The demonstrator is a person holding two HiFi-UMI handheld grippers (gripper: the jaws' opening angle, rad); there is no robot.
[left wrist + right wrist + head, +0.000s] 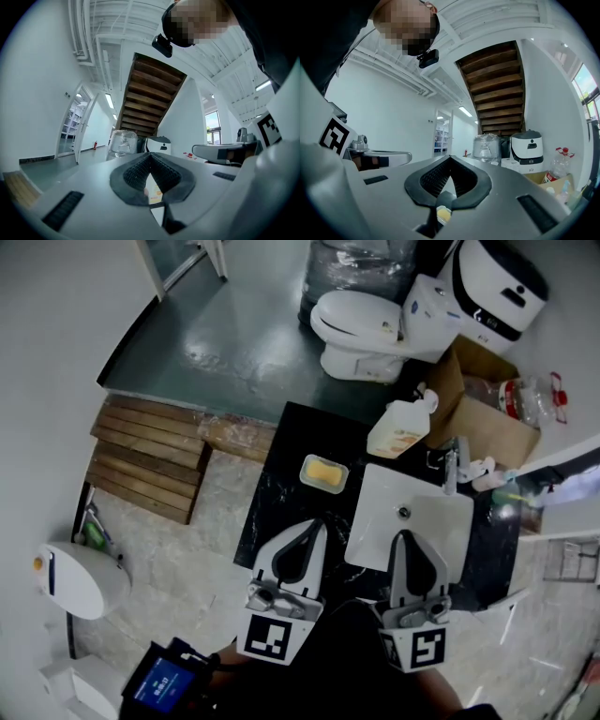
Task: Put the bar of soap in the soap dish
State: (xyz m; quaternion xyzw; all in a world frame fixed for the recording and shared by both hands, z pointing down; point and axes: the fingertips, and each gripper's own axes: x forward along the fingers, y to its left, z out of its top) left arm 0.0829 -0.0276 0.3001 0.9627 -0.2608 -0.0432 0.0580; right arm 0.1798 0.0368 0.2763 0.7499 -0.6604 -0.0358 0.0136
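Your left gripper [319, 524] is pressed shut, empty; the bar of soap [324, 472] lies in the soap dish [304, 469] on the black counter [279, 488], long axis across the frame; the pump bottle [398, 432] label is illegible; your right gripper [403, 536] is likewise closed on nothing

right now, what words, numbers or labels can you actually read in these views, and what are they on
No text reads clearly.
Pump bottle label: orange print, too small.
Blue screen at lower left: pale characters, blurred.
White appliance: small dark marks, illegible.
Marker cubes: square markers only, no words.
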